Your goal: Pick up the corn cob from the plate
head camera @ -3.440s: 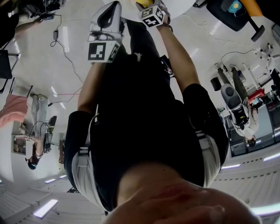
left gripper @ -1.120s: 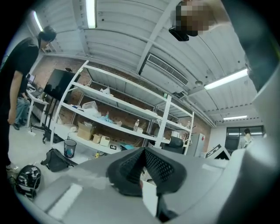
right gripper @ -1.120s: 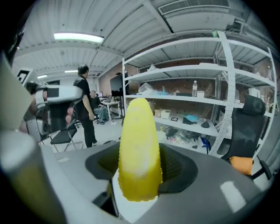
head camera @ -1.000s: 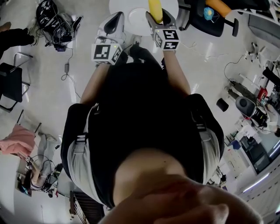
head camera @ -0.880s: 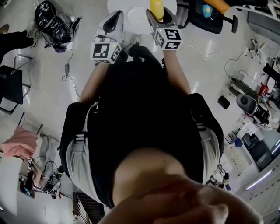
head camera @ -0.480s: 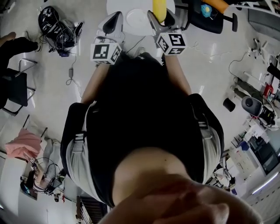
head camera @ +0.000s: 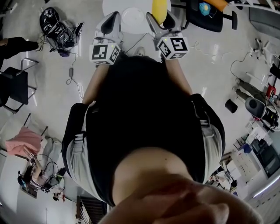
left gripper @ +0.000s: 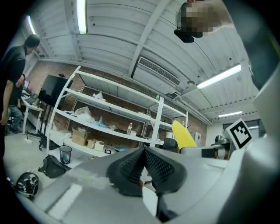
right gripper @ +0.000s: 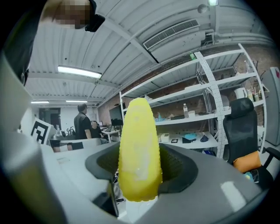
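White round table (head camera: 112,5) at the far edge of the head view, plate (head camera: 131,19) on it bare.

Corn cob (right gripper: 137,146) is off the plate, pinched in the right gripper (right gripper: 140,171). The jaws stand wide, with both pads pressed on its thick lower part.

Left gripper (left gripper: 143,168): jaws pressed together, nothing between them. It is held left of the cob.

Orientation: long axis upright in the right gripper view, tapered tip up, blunt end just under the pads.

Handling (judgement): light and stiff. The glossy skin looks somewhat slippery. Best held across the thick lower half, as now, since the narrow tip would give less purchase.
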Tool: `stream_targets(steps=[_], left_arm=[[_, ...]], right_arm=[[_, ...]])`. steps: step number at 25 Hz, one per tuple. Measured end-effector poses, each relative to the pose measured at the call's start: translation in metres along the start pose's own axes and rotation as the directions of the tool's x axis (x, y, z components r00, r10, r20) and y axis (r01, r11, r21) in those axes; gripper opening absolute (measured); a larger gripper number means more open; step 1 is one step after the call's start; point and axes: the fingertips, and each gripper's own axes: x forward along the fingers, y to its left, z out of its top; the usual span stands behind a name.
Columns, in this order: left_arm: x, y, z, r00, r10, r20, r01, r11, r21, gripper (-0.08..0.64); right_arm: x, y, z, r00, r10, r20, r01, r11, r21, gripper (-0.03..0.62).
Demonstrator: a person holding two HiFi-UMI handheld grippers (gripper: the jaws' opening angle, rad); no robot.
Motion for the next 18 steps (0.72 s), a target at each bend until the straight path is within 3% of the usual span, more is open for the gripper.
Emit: stream_targets(steps=[18], left_arm=[[0.007,-0.021,-0.006,1.000,0.011,-0.011,-0.010,0.999,0.030,0.005]], right_arm=[[-0.020,-0.008,-0.001,0.998,0.051,0.022,-0.051,0.999,-0.003,0.265]])
